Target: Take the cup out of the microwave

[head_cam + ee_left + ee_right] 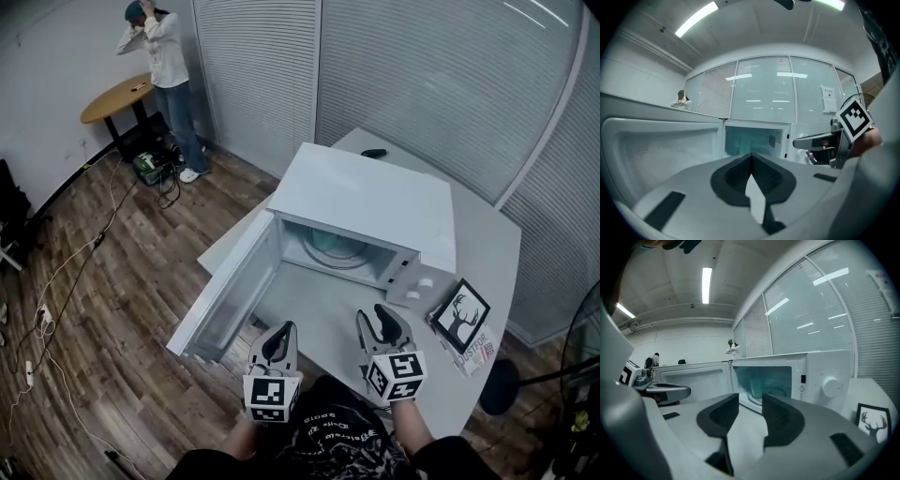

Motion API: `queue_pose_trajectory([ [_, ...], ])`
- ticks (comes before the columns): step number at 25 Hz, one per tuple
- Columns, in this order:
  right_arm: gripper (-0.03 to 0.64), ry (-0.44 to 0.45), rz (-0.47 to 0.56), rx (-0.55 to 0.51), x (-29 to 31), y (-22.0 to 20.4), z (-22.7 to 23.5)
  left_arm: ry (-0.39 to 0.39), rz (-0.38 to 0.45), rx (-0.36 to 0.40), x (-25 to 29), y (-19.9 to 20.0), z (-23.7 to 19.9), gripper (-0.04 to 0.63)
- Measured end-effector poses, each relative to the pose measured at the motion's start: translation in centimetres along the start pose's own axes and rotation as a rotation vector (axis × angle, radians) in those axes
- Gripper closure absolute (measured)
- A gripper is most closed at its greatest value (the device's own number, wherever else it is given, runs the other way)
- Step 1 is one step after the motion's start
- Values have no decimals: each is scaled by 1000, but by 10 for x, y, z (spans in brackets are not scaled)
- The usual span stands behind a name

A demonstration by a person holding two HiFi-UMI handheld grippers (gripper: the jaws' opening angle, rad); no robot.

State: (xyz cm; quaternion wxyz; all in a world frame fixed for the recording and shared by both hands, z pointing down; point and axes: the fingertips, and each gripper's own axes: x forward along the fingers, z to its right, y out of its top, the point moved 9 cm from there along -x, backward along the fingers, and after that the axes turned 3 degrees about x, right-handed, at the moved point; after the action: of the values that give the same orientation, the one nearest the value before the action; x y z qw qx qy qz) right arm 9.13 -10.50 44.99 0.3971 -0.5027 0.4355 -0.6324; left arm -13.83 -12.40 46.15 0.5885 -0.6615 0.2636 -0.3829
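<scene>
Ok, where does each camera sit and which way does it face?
Head view: on the head, looking steeply down at open microwave and table; left gripper and right gripper show.
Left gripper view: on left gripper, facing microwave over shut jaws; right gripper at right.
Right gripper view: on right gripper, facing microwave past parted jaws; left gripper at left.
Shared: all see the microwave.

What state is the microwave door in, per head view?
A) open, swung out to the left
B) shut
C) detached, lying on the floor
A: the door stands wide open at the left side of the microwave, still attached at its hinge edge, and the inside of the oven is exposed to both gripper views.
</scene>
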Motion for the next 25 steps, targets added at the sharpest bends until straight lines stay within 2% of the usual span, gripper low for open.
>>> queue_pose_trajectory([
  [7,378,74,-68,27,38,-1,3,49,-41,-38,18,-5,-16,591],
  [13,307,62,-64,18,73,8,12,50,-69,-54,33,-1,-21,591],
  [25,267,85,-107,7,134,3,20,64,-109,-47,44,-6,-14,591],
])
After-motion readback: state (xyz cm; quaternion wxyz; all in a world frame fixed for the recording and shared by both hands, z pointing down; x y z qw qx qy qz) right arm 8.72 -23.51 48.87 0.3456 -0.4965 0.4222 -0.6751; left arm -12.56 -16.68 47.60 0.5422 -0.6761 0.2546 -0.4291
